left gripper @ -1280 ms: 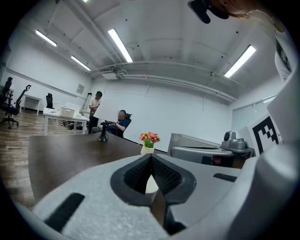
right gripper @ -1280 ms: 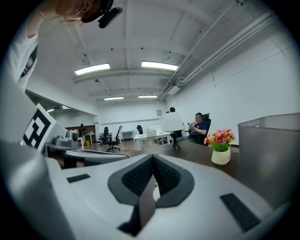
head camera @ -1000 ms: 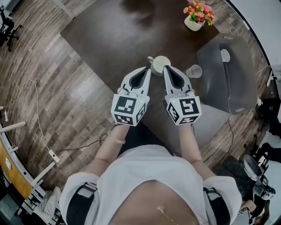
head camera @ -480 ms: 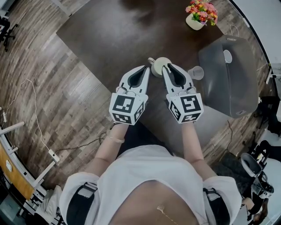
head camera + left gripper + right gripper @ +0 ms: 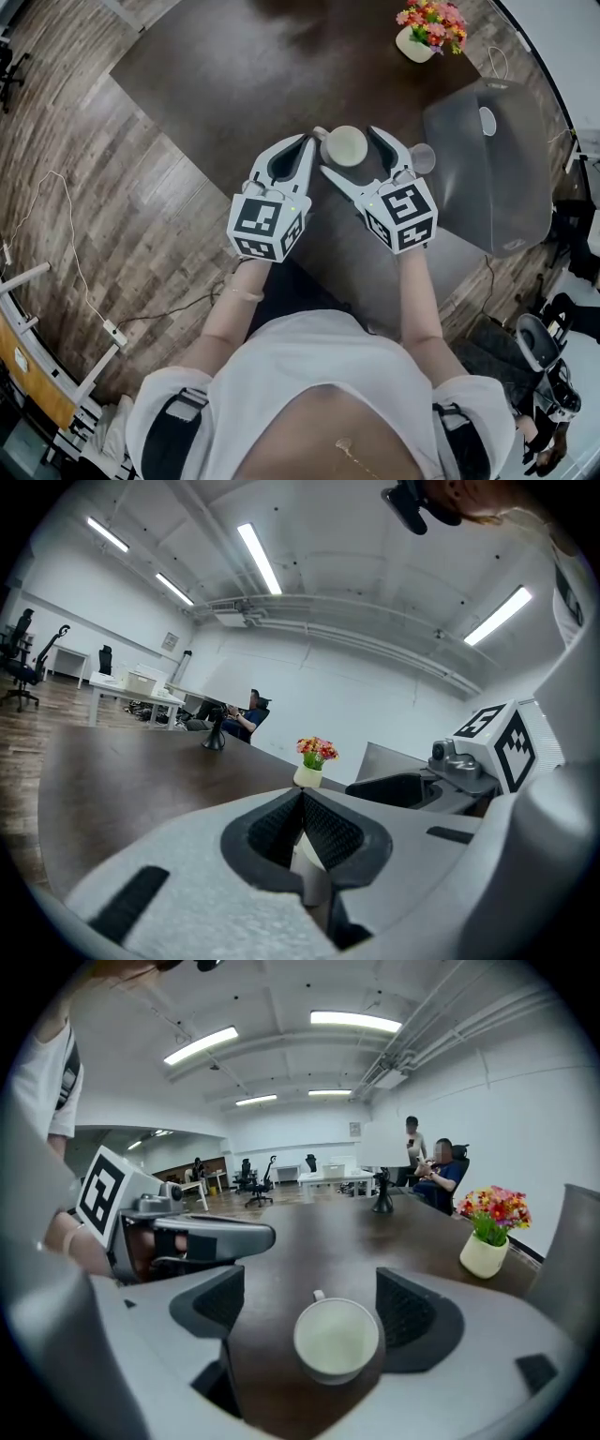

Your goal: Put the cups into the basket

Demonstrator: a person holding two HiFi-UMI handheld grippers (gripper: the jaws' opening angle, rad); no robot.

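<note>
A white handled cup [image 5: 345,146] stands upright on the dark table [image 5: 225,66]; it also shows in the right gripper view [image 5: 337,1337]. My right gripper [image 5: 349,152] [image 5: 315,1290] has just been opening, and its jaws now stand wide on either side of the cup without touching it. My left gripper [image 5: 306,142] [image 5: 302,803] is shut on nothing, its tip just left of the cup's handle. A clear plastic cup [image 5: 422,157] stands to the right of the right gripper. The grey basket [image 5: 487,178] at the right holds a white cup [image 5: 484,120].
A white pot of flowers [image 5: 427,28] [image 5: 487,1241] stands at the table's far side, near the basket. The table's near edge runs under my hands, with wooden floor to the left. People sit at desks far off in the room.
The right gripper's jaws have swung from shut to wide open and now straddle the white cup. Both grippers have edged forward toward the cup. The left gripper stays shut.
</note>
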